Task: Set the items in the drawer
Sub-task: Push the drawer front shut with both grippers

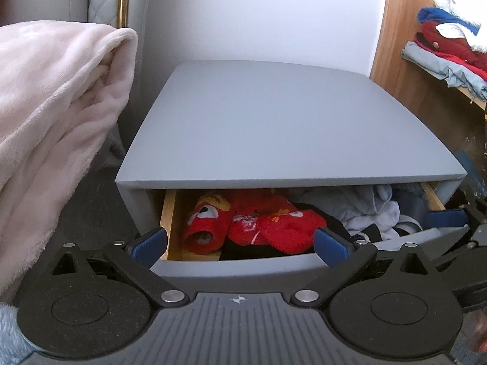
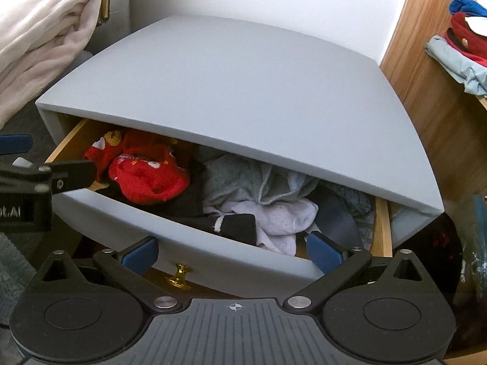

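A grey nightstand has its drawer pulled partly out. Inside lie red socks, black garments and a white and grey heap of clothes. My left gripper is open and empty, its blue pads straddling the left half of the drawer front. My right gripper is open and empty too, just in front of the drawer front, above the brass knob. The red socks and pale clothes also show in the right wrist view, where the nightstand top hides the drawer's back.
A pink blanket is piled at the left beside the nightstand. To the right, a wooden panel carries a shelf with stacked red, blue and white clothes. The right gripper's pad shows at the drawer's right end.
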Tool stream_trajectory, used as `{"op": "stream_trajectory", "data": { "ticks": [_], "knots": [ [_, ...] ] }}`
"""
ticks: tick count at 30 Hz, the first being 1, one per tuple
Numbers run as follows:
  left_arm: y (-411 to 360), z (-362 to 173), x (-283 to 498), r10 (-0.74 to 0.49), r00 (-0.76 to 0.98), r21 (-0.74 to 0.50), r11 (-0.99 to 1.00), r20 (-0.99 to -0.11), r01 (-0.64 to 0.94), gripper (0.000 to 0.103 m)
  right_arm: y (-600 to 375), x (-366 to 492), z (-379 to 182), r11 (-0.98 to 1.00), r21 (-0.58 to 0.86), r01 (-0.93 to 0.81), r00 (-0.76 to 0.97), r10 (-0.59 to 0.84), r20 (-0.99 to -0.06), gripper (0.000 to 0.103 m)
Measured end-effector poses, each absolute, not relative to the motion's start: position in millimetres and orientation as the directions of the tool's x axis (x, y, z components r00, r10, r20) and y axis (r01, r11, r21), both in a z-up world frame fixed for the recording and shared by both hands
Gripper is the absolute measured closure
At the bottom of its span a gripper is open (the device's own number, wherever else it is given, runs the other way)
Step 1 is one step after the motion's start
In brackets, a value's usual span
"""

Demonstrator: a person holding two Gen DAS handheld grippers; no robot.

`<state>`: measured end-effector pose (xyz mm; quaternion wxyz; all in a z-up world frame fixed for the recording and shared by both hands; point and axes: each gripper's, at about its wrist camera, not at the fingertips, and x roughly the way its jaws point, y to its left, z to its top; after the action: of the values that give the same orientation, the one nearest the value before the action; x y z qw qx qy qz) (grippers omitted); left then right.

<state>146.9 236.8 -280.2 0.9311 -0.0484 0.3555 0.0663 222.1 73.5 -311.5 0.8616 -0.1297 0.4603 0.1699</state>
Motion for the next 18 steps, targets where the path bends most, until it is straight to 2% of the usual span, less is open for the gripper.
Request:
{"op": "stream_trajectory", "data": {
  "ticks": [9, 18],
  "knots": [
    [239.1, -281.4, 157.4, 0.106, 0.724, -0.043, 0.982, -0.681, -0.184, 0.000, 41.7, 213.3, -305.1, 0.946, -0.059, -0.319, 0.537, 0.129, -0.834, 0.000],
    [237.8, -282.2, 158.2, 0.104, 0.727, -0.022, 0.986, -0.679, -0.163, 0.000, 34.3, 233.3, -307.6, 0.946, -0.045, -0.322, 0.551, 0.148, -0.821, 0.000]
  ]
}}
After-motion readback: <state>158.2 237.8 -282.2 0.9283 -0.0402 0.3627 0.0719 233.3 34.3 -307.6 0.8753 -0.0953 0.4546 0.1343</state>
